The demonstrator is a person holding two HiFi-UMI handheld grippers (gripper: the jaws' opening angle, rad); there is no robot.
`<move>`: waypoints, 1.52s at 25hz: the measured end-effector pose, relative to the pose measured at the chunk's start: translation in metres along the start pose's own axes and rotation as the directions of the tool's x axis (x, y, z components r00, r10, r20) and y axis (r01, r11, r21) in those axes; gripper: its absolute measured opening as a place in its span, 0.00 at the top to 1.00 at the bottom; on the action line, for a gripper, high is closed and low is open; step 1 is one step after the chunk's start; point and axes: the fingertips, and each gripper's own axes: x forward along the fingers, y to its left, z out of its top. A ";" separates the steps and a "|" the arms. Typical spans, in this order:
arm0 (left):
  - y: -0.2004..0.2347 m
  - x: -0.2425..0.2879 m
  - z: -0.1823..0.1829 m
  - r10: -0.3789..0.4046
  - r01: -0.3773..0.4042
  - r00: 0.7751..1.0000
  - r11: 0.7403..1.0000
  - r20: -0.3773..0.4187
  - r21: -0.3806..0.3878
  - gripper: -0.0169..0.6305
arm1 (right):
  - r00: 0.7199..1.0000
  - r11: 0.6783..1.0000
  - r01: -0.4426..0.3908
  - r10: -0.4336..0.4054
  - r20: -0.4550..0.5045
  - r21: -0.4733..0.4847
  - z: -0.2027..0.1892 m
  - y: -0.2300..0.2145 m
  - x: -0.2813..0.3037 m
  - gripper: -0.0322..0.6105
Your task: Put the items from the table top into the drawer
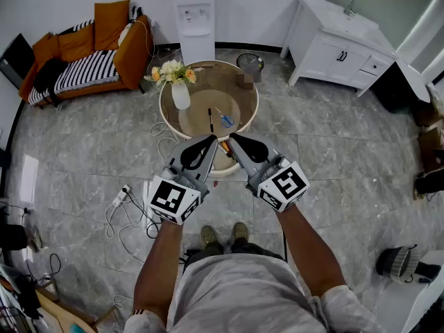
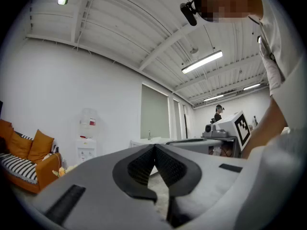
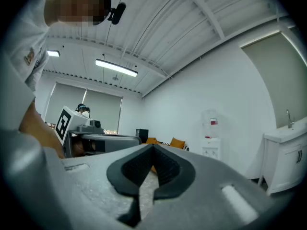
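a dark slender item (image 1: 210, 119) and a small blue item (image 1: 226, 120) lay close together near the middle of the round table (image 1: 254, 99), with a white vase of flowers (image 1: 180, 89) standing at its left side. just short of the table's near edge, the person held the left gripper (image 1: 211, 138) and right gripper (image 1: 232, 138) level and side by side, each with its jaws pressed together on nothing. around the table spread a grey marbled floor (image 1: 333, 137). an orange sofa (image 1: 104, 44) with a striped throw, a water dispenser (image 1: 194, 19), a dark bin (image 1: 250, 63) and a white sink cabinet (image 1: 340, 44) lined the far wall. a power strip (image 1: 121, 196) trailed white cables to the left.
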 end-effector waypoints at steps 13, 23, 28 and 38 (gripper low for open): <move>0.030 -0.003 -0.007 -0.003 0.003 1.000 1.000 0.019 0.005 0.97 | 1.000 0.999 0.015 -0.015 -0.010 -0.031 -0.002 -0.001 0.027 0.95; 0.067 -0.013 -0.015 -0.025 0.024 0.999 0.999 0.022 0.039 0.97 | 0.995 0.996 0.066 -0.070 -0.067 -0.058 -0.019 -0.006 0.055 0.95; 0.086 -0.013 -0.032 -0.033 0.033 0.999 0.996 0.002 0.078 0.97 | 0.988 0.993 0.080 -0.090 -0.122 -0.086 -0.038 -0.006 0.074 0.95; 0.123 0.019 -0.065 -0.002 0.002 1.000 0.998 -0.004 0.059 0.97 | 0.971 0.987 0.095 -0.121 -0.207 -0.129 -0.080 -0.041 0.097 0.95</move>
